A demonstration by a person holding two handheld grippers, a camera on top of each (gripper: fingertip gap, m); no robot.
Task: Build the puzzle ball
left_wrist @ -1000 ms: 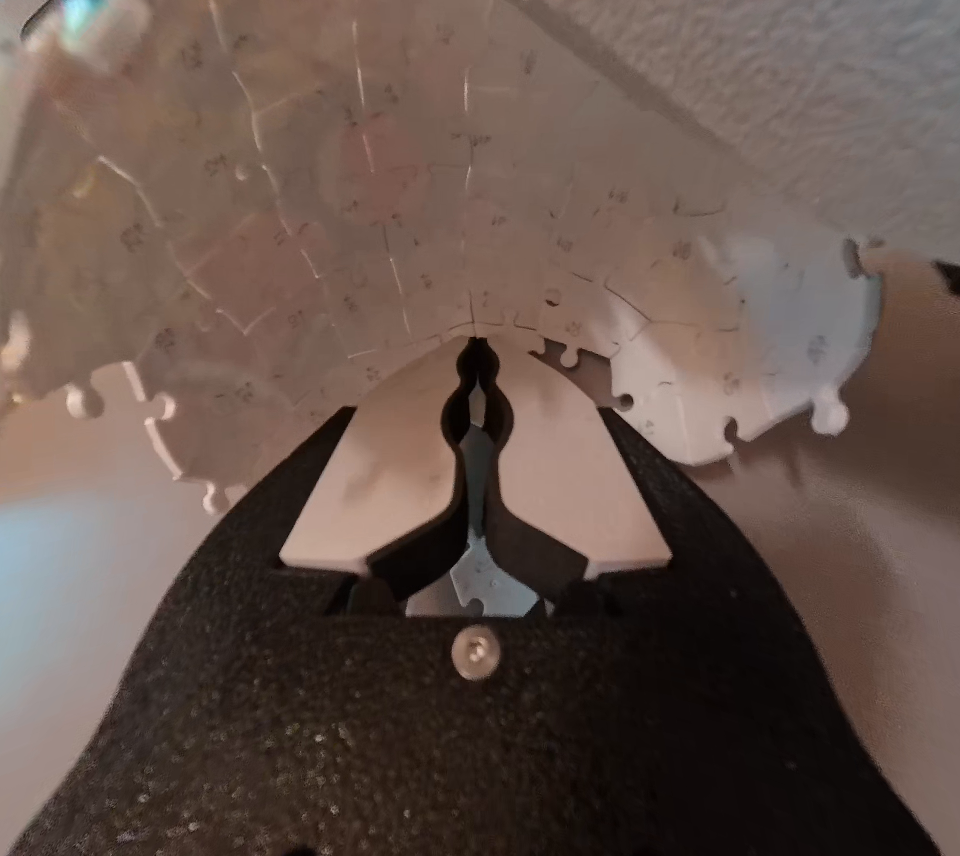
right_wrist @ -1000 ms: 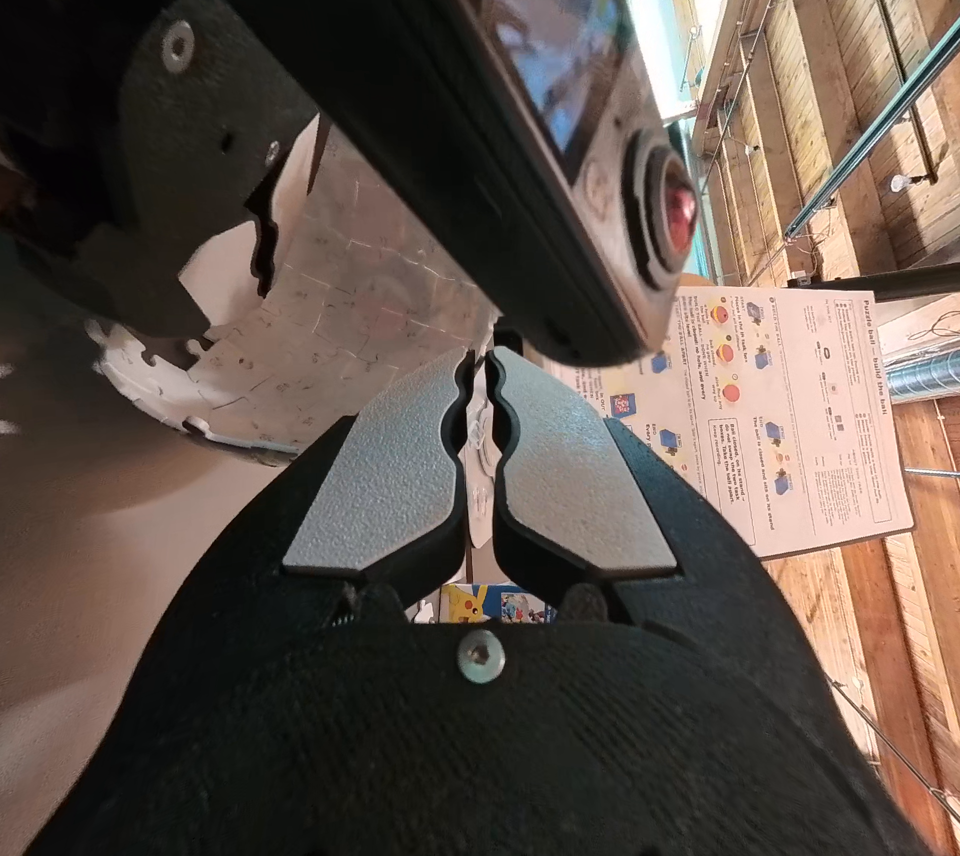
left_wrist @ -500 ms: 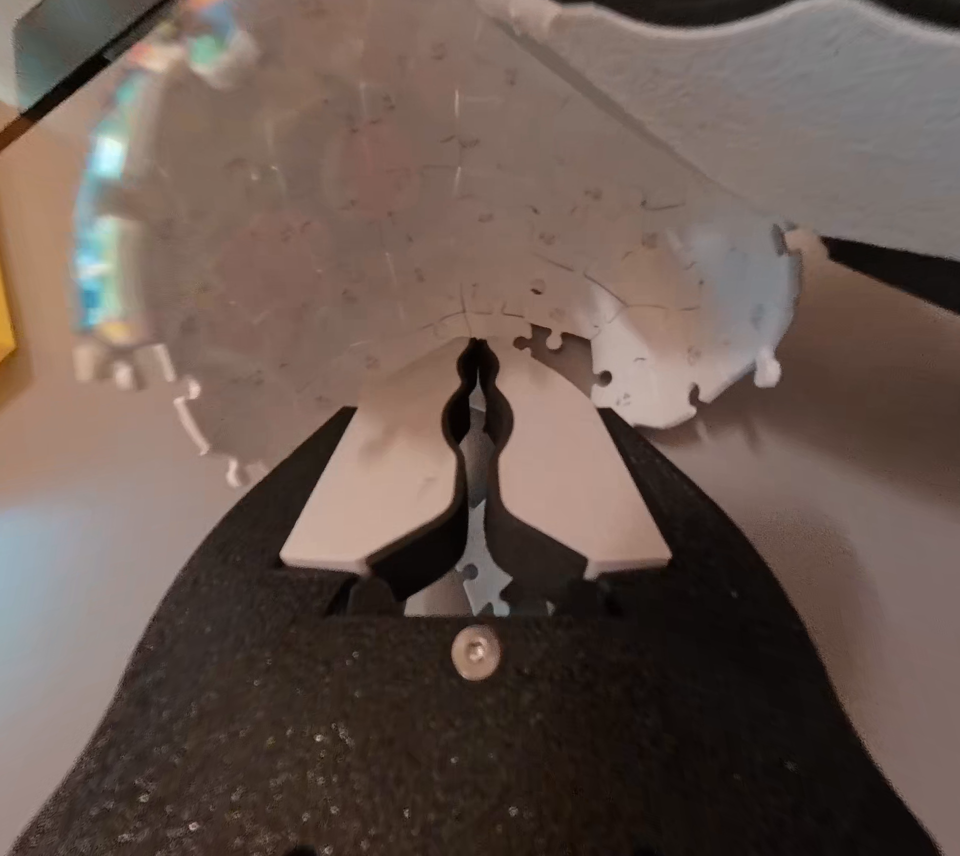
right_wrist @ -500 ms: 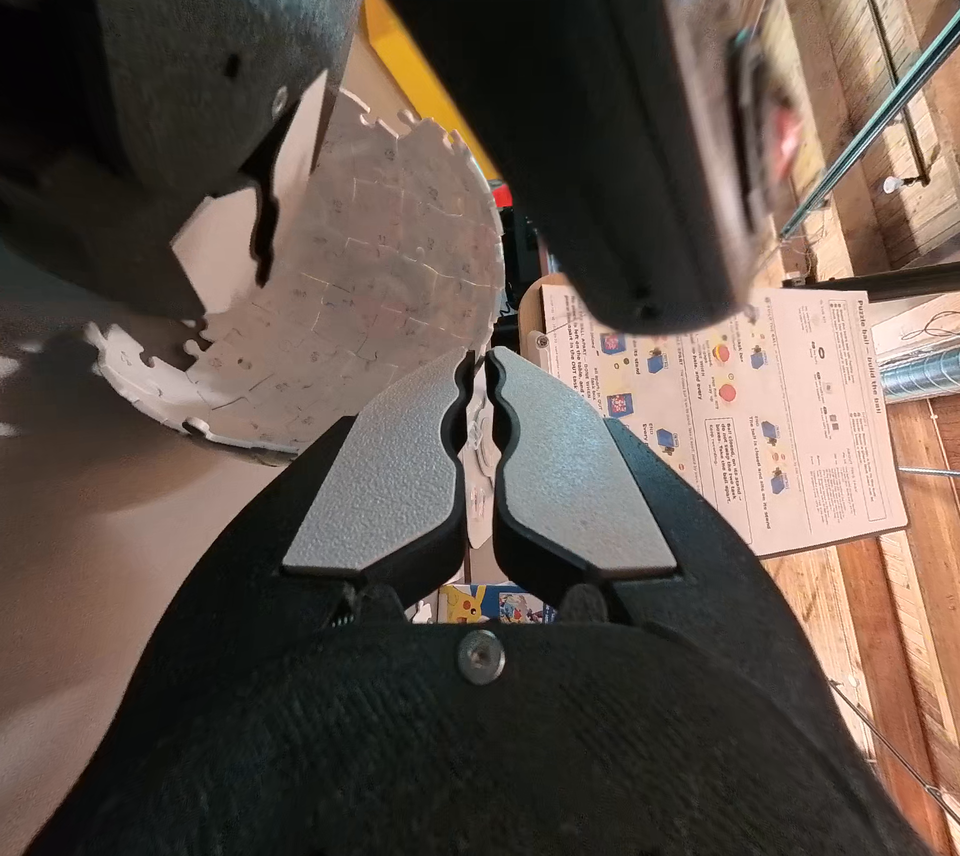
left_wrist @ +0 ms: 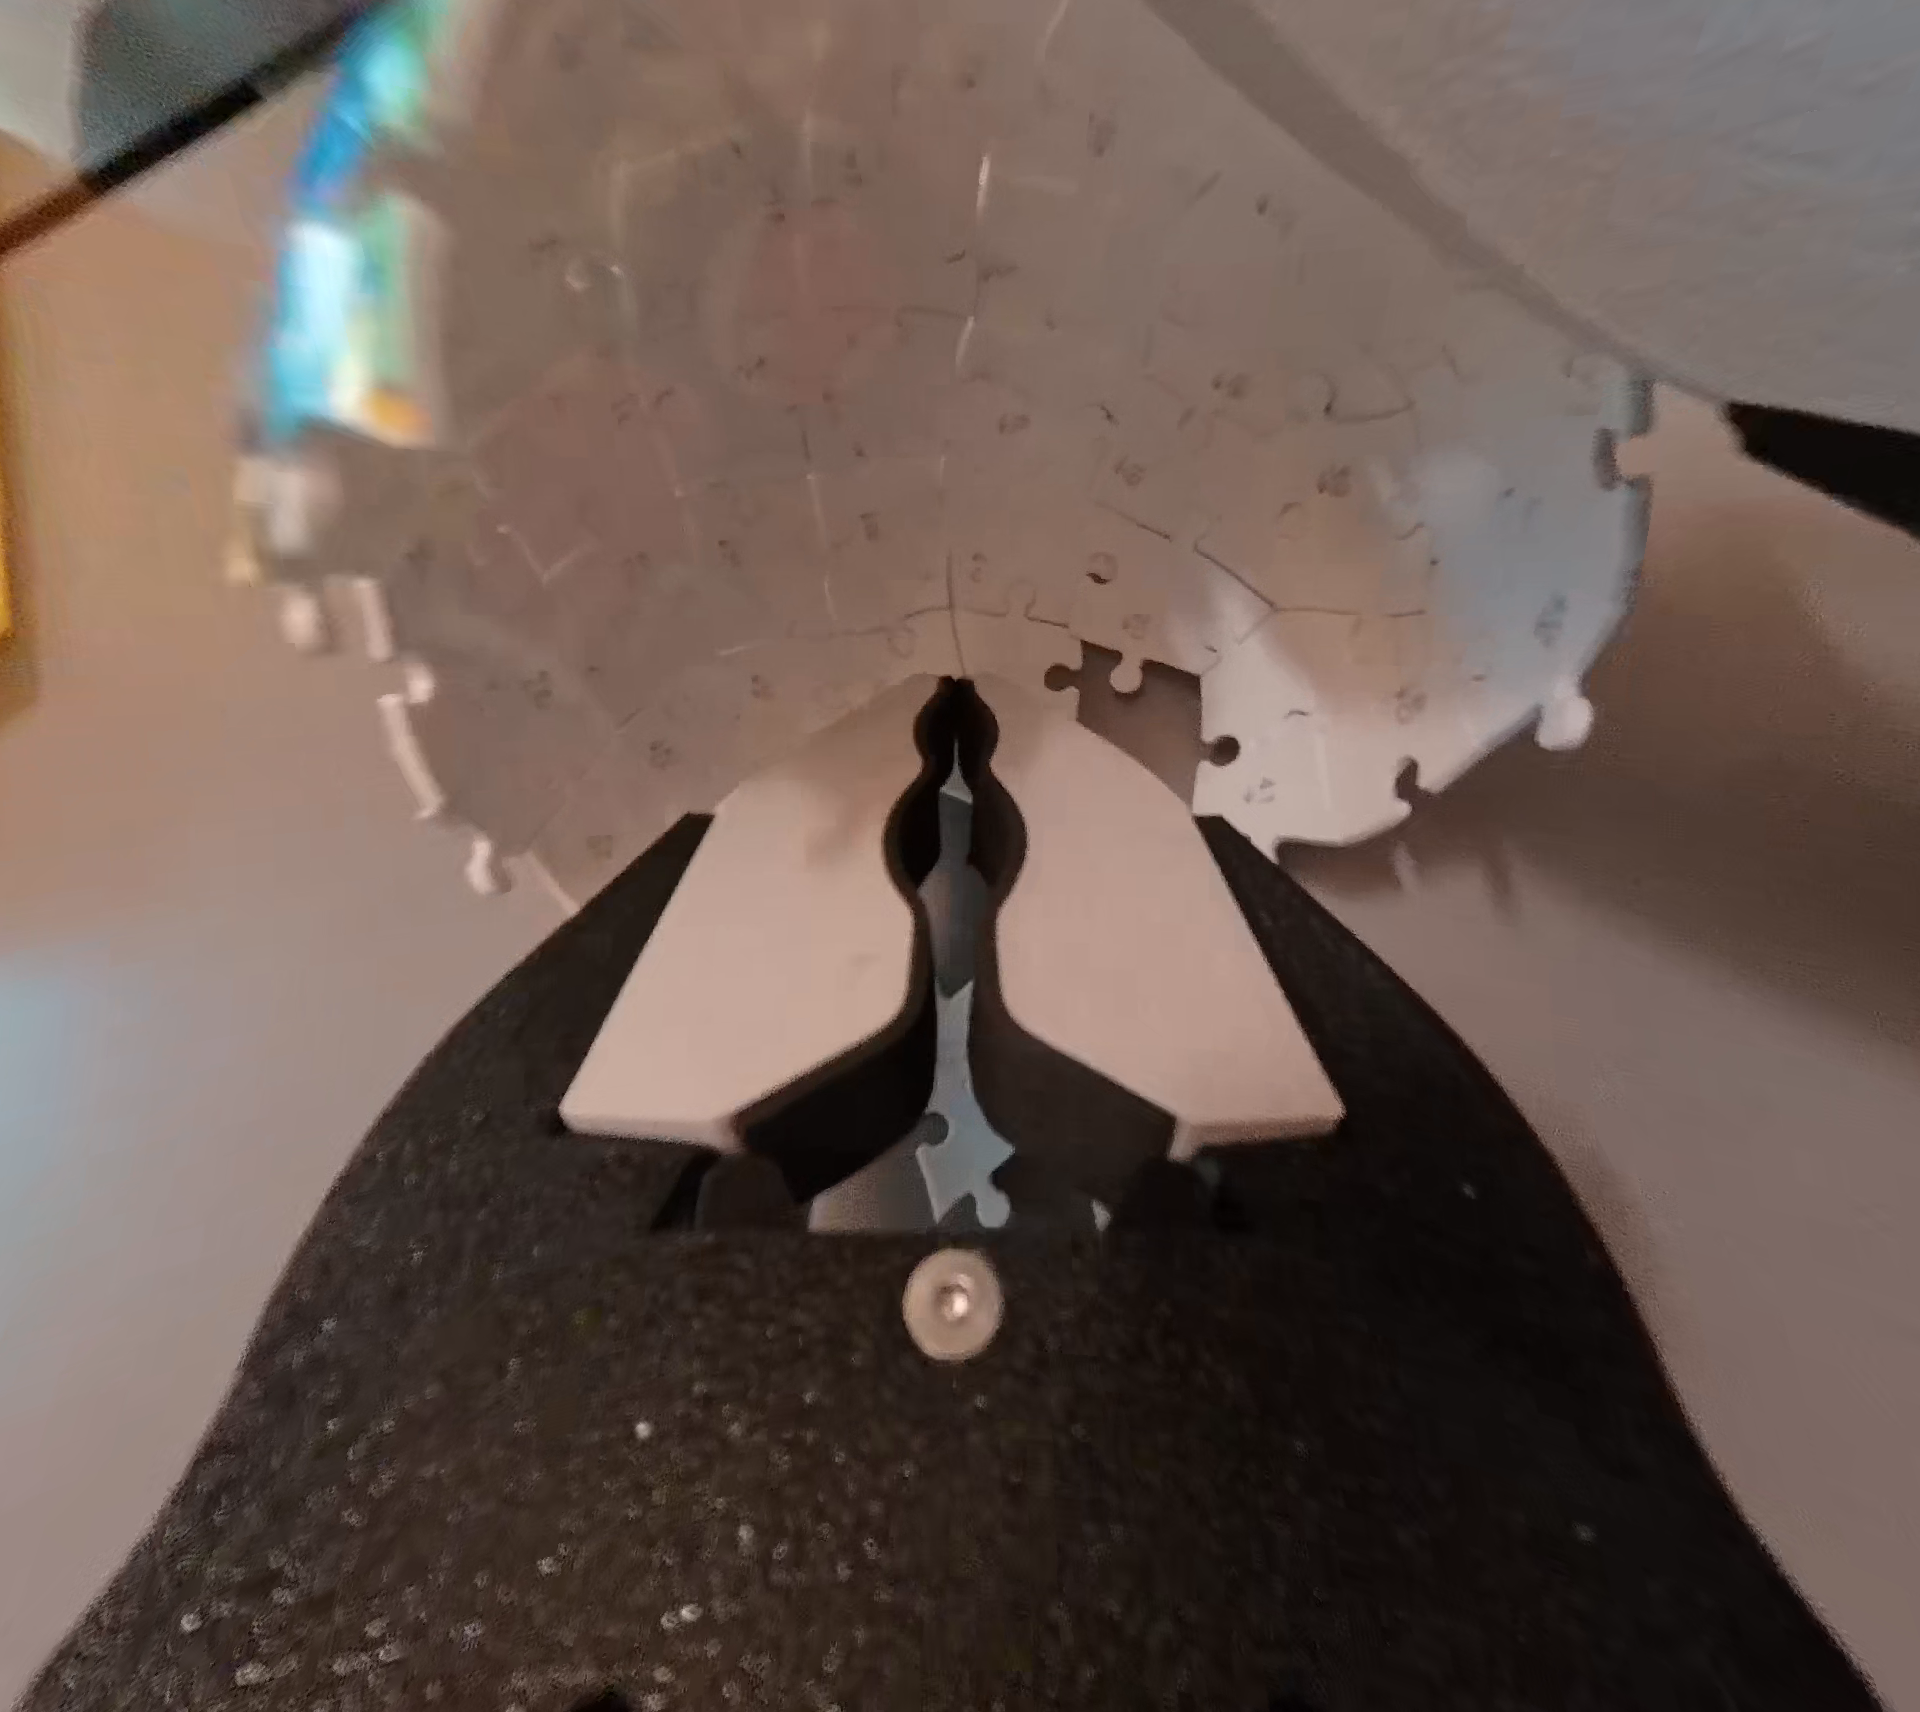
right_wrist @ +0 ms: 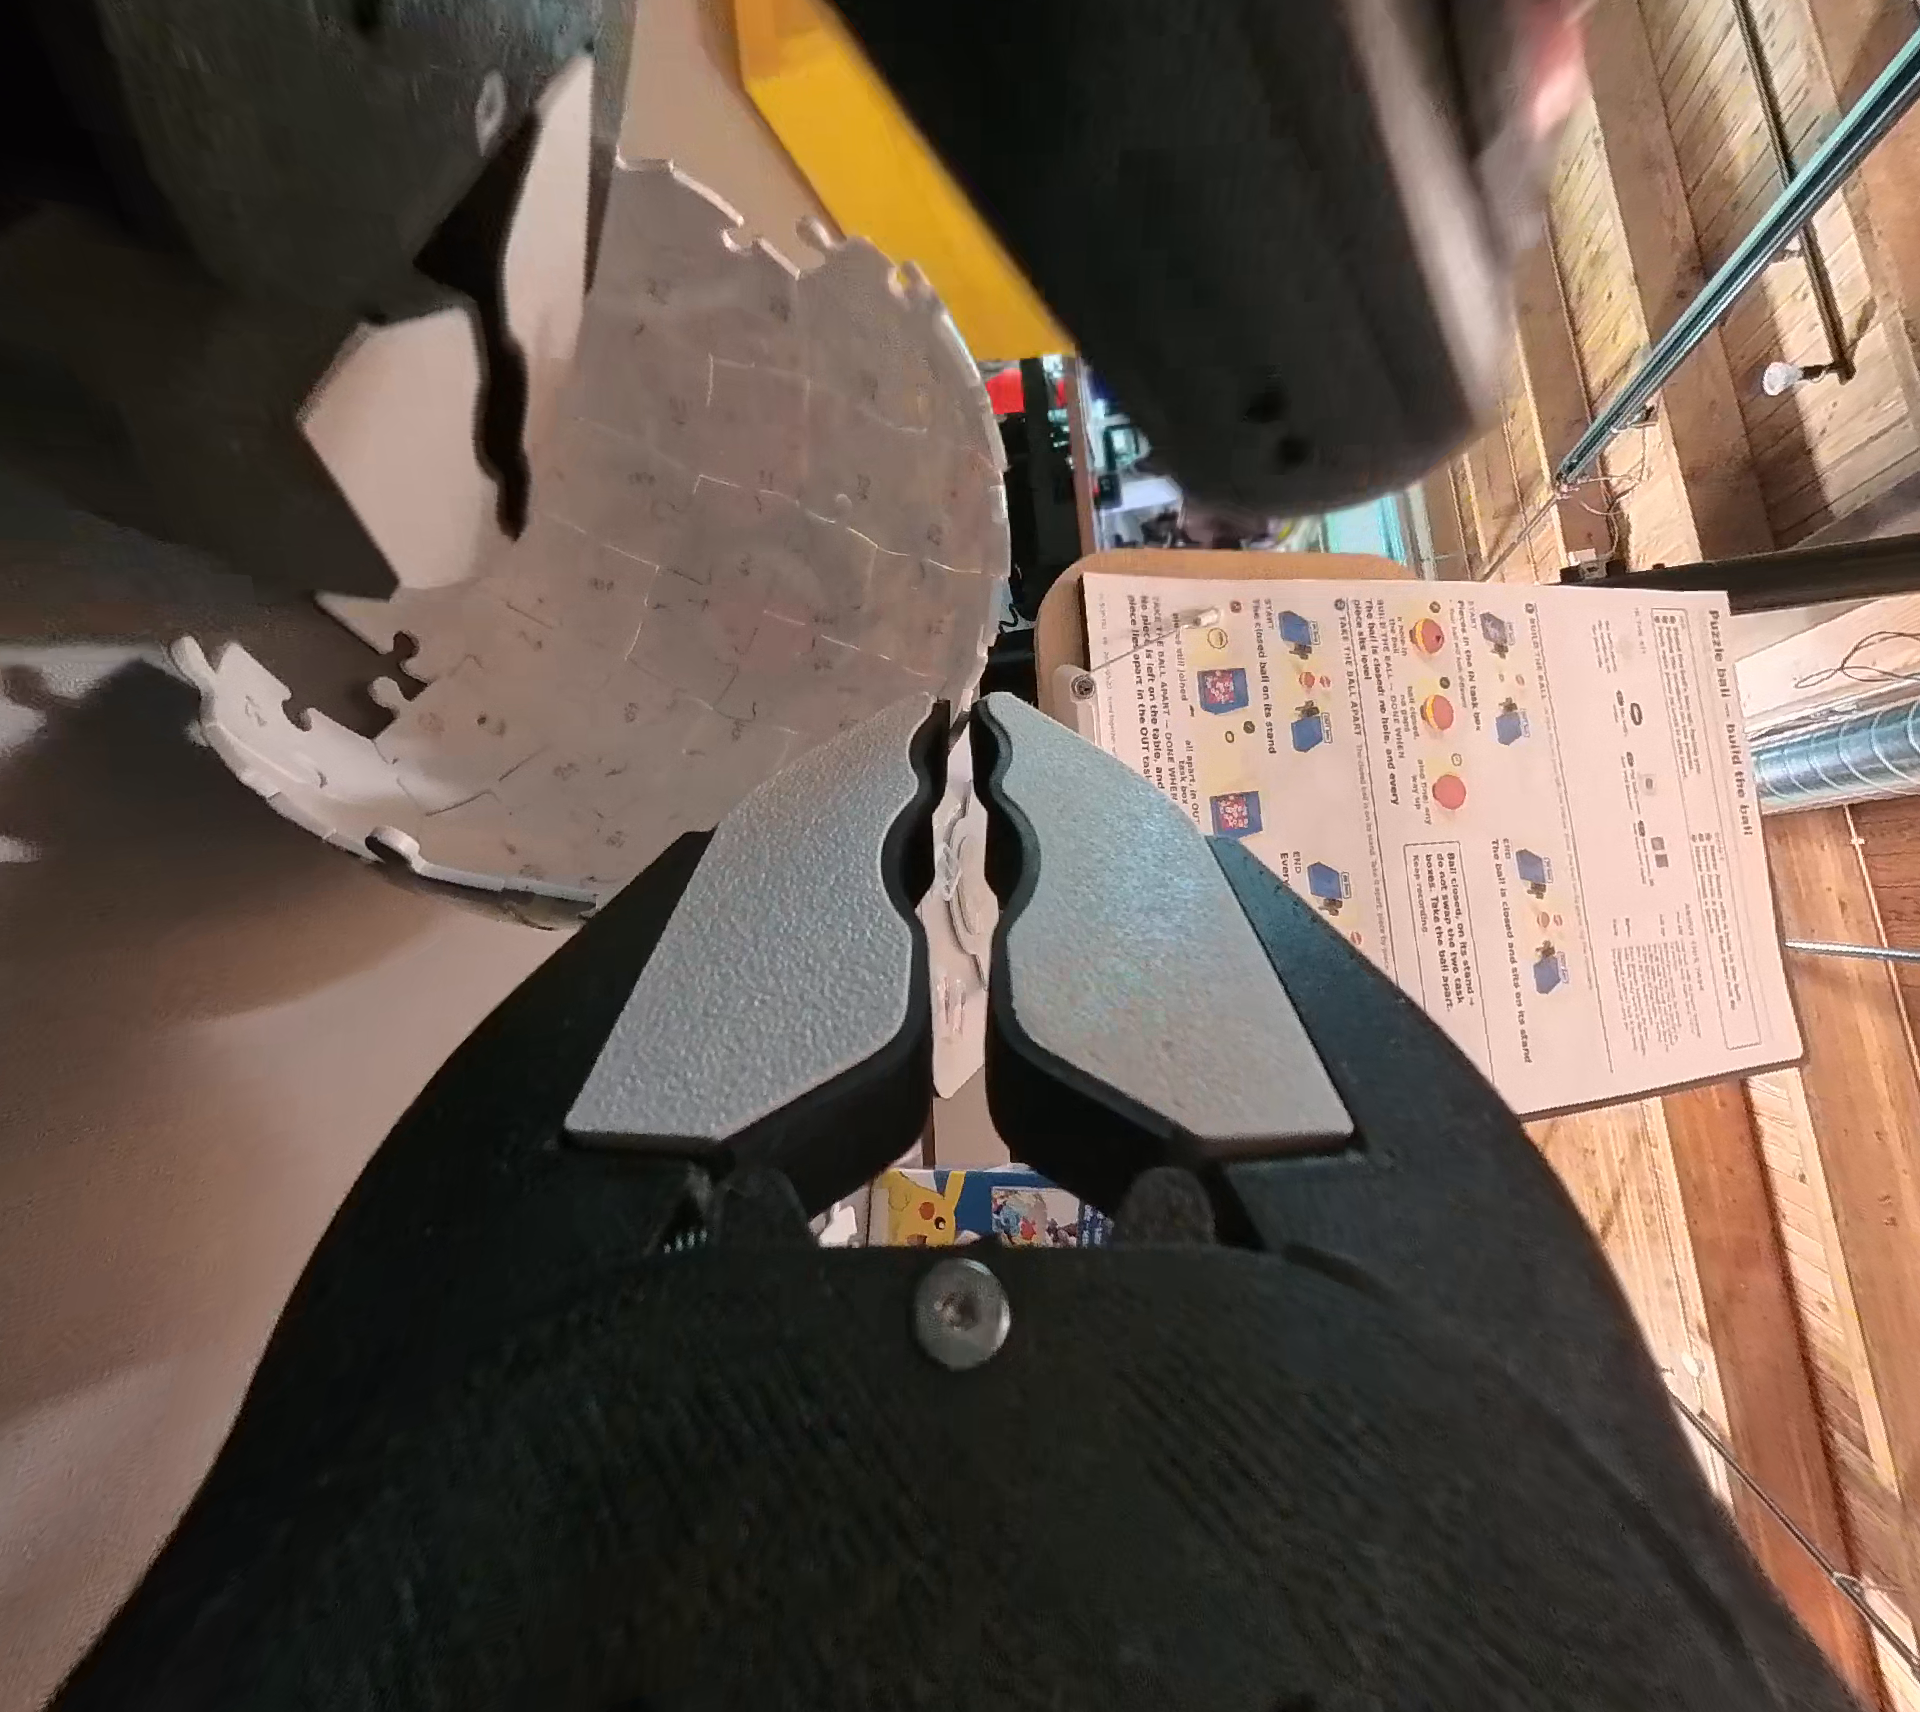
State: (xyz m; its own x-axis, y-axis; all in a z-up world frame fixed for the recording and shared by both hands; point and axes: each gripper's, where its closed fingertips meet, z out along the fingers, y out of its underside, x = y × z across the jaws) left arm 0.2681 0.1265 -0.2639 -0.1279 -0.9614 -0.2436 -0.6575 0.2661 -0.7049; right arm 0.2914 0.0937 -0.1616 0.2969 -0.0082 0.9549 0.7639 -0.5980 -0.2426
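- Wooden planking (right_wrist: 1714, 228) fills the room side beyond the right gripper's jaws; a metal rail (right_wrist: 1745, 93) runs across it.
- Instruction sheet (right_wrist: 1455, 831) stands just past the right jaw tips, to their outer side, with a yellow panel (right_wrist: 873, 166) above it.
- Plain beige surface (left_wrist: 156, 1091) lies behind and to both sides of the left gripper's jaws.
- Left gripper (left_wrist: 954, 696): jaws closed almost fully on the shell (left_wrist: 935, 415), a curved, partly built section of the puzzle ball. The shell's rim runs between the fingers, and its white inner face spreads out directly ahead of the tips.
- Shell edge is toothed with tabs and notches; one open notch sits just right of the left jaw tips.
- Right gripper (right_wrist: 958, 717): jaws nearly closed on the shell's opposite rim, which shows as a white strip in the narrow gap between the fingers.
- From the right wrist view, the shell (right_wrist: 727, 582) bulges ahead and left of the jaws.
- Image blur hides finer detail.
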